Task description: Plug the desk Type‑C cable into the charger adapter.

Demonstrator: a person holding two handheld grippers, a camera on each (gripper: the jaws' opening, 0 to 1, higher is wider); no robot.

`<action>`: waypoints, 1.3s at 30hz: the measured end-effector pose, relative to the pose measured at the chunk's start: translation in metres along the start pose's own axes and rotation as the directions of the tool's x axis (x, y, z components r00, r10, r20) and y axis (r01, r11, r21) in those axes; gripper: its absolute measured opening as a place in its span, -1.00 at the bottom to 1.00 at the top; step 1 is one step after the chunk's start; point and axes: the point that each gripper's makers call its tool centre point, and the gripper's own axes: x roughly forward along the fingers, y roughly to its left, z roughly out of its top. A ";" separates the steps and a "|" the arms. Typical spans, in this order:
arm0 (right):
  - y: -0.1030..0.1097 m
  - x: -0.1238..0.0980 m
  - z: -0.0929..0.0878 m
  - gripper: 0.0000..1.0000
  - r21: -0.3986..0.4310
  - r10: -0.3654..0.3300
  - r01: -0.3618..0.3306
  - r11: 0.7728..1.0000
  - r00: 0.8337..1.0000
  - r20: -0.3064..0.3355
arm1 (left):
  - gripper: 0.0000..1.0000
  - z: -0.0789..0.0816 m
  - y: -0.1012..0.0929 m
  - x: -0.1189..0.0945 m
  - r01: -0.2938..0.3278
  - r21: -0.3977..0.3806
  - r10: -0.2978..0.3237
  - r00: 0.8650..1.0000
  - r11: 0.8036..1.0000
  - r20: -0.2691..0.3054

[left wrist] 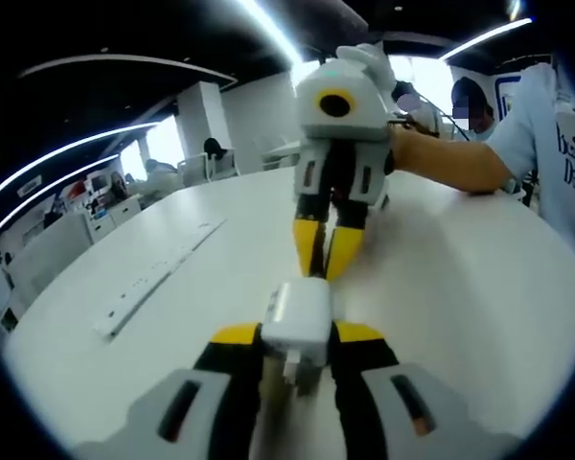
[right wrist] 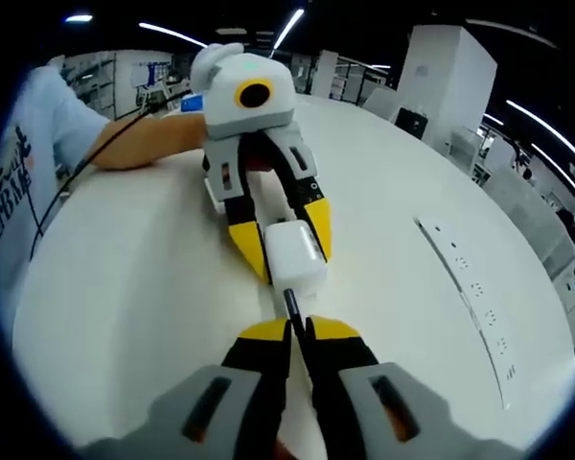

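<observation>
A white charger adapter (left wrist: 297,316) sits between the yellow fingers of my left gripper (left wrist: 297,333), which is shut on it just above the white table (left wrist: 460,287). My right gripper (right wrist: 298,331) is shut on the dark Type-C cable plug (right wrist: 292,307). The plug's tip meets the near end of the adapter (right wrist: 295,254); how deep it sits I cannot tell. In the left gripper view, the right gripper (left wrist: 326,251) faces me with its tips closed at the adapter's far end. In the right gripper view, the left gripper (right wrist: 283,240) clamps the adapter from both sides.
A long white power strip (left wrist: 158,278) (right wrist: 470,278) lies flat on the table to one side. A person's forearm (left wrist: 441,158) (right wrist: 134,144) rests on the table behind the grippers, with a thin black cable (right wrist: 72,177) running across the sleeve.
</observation>
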 end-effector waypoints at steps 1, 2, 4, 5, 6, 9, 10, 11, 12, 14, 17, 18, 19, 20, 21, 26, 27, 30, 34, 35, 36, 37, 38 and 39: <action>-0.001 0.000 0.000 -0.82 0.001 -0.004 0.004 1.000 1.000 0.002 | -0.43 0.000 0.001 0.000 -0.005 0.000 0.005 1.000 1.000 0.000; -0.001 0.000 0.000 -0.82 0.001 -0.008 0.008 1.000 1.000 0.004 | -0.43 0.000 0.002 -0.001 -0.010 0.000 0.010 1.000 1.000 0.001; -0.003 0.000 0.000 -0.82 0.004 -0.016 0.016 1.000 1.000 0.007 | -0.43 0.000 0.004 -0.001 -0.019 -0.002 0.019 1.000 1.000 0.002; -0.004 0.000 0.000 -0.82 0.005 -0.023 0.023 1.000 1.000 0.009 | -0.43 0.000 0.005 -0.002 -0.024 -0.001 0.024 1.000 1.000 0.003; -0.005 0.000 0.000 -0.82 0.006 -0.028 0.028 1.000 1.000 0.010 | -0.43 0.000 0.006 -0.002 -0.028 -0.001 0.028 1.000 1.000 0.003; -0.008 0.000 -0.001 -0.82 0.009 -0.045 0.045 0.999 0.999 0.010 | -0.44 0.001 0.010 -0.004 -0.044 -0.004 0.044 0.999 0.999 0.007; -0.010 0.000 -0.001 -0.82 0.009 -0.054 0.054 0.999 0.999 0.010 | -0.44 0.002 0.012 -0.005 -0.052 -0.005 0.052 0.999 0.999 0.010; -0.011 -0.001 -0.002 -0.82 0.010 -0.063 0.063 0.998 0.998 0.010 | -0.45 0.002 0.014 -0.006 -0.059 -0.007 0.059 0.998 0.998 0.013; -0.013 -0.001 -0.002 -0.82 0.010 -0.071 0.071 0.997 0.997 0.012 | -0.45 0.003 0.015 -0.007 -0.064 -0.010 0.065 0.998 0.998 0.016; -0.015 -0.001 -0.002 -0.82 0.013 -0.079 0.079 0.997 0.997 0.015 | -0.45 0.003 0.018 -0.008 -0.075 -0.016 0.076 0.997 0.997 0.021; -0.016 -0.001 -0.002 -0.82 0.011 -0.089 0.089 0.996 0.996 0.021 | -0.45 0.003 0.020 -0.009 -0.087 -0.017 0.088 0.996 0.996 0.021; -0.017 -0.001 -0.002 -0.82 0.012 -0.090 0.089 0.996 0.996 0.022 | -0.45 0.003 0.021 -0.009 -0.090 -0.018 0.090 0.996 0.996 0.021; -0.017 -0.001 -0.002 -0.82 0.010 -0.093 0.092 0.996 0.995 0.023 | -0.45 0.003 0.021 -0.009 -0.091 -0.017 0.091 0.996 0.996 0.021; -0.017 -0.001 -0.002 -0.82 0.006 -0.095 0.095 0.995 0.995 0.026 | -0.45 0.003 0.021 -0.009 -0.093 -0.017 0.094 0.995 0.996 0.022; -0.018 0.000 -0.002 -0.82 0.003 -0.097 0.097 0.995 0.995 0.027 | -0.45 0.003 0.022 -0.009 -0.095 -0.017 0.095 0.995 0.995 0.022; -0.021 0.001 -0.001 -0.81 -0.007 -0.108 0.108 0.994 0.994 0.036 | -0.45 0.002 0.025 -0.011 -0.103 -0.018 0.104 0.994 0.994 0.020; -0.021 0.002 0.000 -0.81 -0.011 -0.111 0.111 0.994 0.993 0.038 | -0.46 0.002 0.026 -0.011 -0.105 -0.017 0.105 0.994 0.994 0.020; -0.024 0.002 0.000 -0.81 -0.027 -0.127 0.128 0.991 0.991 0.046 | -0.46 0.001 0.027 -0.012 -0.113 -0.018 0.113 0.993 0.993 0.018; -0.025 0.003 0.001 -0.81 -0.028 -0.126 0.128 0.991 0.991 0.052 | -0.46 0.001 0.030 -0.013 -0.123 -0.021 0.123 0.992 0.992 0.017; -0.026 0.003 0.001 -0.81 -0.028 -0.128 0.129 0.991 0.990 0.053 | -0.47 0.000 0.030 -0.014 -0.125 -0.021 0.125 0.992 0.992 0.016; -0.027 0.003 0.000 -0.81 -0.028 -0.129 0.130 0.991 0.990 0.053 | -0.48 0.000 0.031 -0.014 -0.127 -0.020 0.127 0.992 0.992 0.014; -0.028 0.003 0.000 -0.81 -0.027 -0.132 0.133 0.991 0.990 0.053 | -0.49 0.000 0.032 -0.014 -0.130 -0.016 0.130 0.991 0.991 0.014; -0.028 0.003 0.000 -0.81 -0.026 -0.133 0.134 0.991 0.990 0.054 | -0.49 0.000 0.032 -0.014 -0.130 -0.017 0.130 0.991 0.991 0.013; -0.028 0.003 0.000 -0.81 -0.021 -0.131 0.132 0.991 0.990 0.057 | -0.48 0.000 0.032 -0.014 -0.130 -0.017 0.130 0.991 0.991 0.013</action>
